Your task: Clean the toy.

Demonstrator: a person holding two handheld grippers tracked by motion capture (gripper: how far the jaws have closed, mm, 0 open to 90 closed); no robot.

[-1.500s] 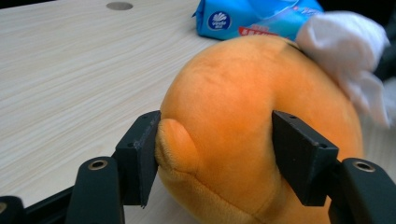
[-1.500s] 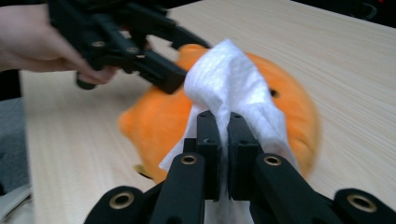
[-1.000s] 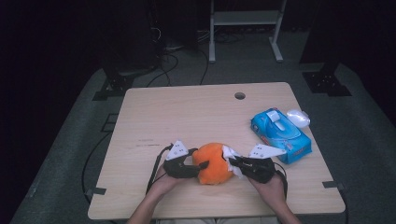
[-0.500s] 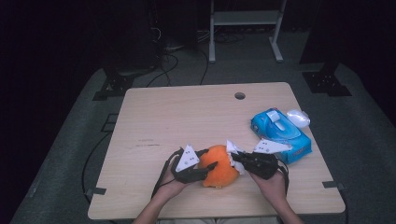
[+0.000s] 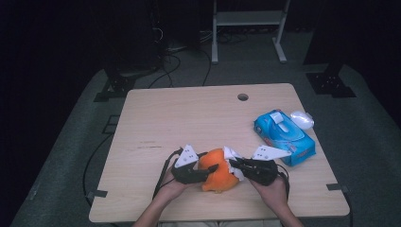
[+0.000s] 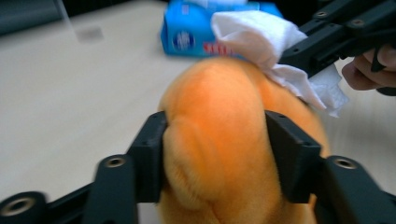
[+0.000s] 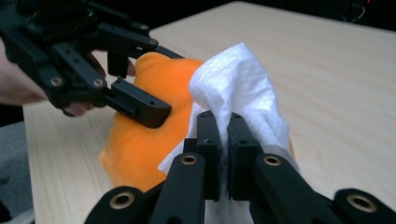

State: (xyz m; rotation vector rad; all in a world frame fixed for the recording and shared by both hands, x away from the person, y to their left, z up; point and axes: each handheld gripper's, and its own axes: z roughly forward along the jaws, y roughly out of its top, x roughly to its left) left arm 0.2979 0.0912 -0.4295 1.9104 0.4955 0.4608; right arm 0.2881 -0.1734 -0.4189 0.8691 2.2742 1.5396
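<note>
Beside the blue tissue pack (image 5: pixel 284 136), the left gripper (image 6: pixel 215 154) is squeezing an orange plush toy (image 6: pixel 224 149) between its jaws while the right gripper (image 7: pixel 223 154) is pinching a white tissue (image 7: pixel 238 88) against it.

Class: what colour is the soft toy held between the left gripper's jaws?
Orange. The soft toy shows best in the left gripper view.

Both forearms reach in from the table's near edge. The left black two-jaw gripper (image 5: pixel 208 170) points right, its jaws clamped on either side of a soft orange plush toy (image 5: pixel 218 171). The right black two-jaw gripper (image 5: pixel 235 164) points left, jaws pinched together on a crumpled white tissue (image 7: pixel 243 88) pressed against the toy.
</note>
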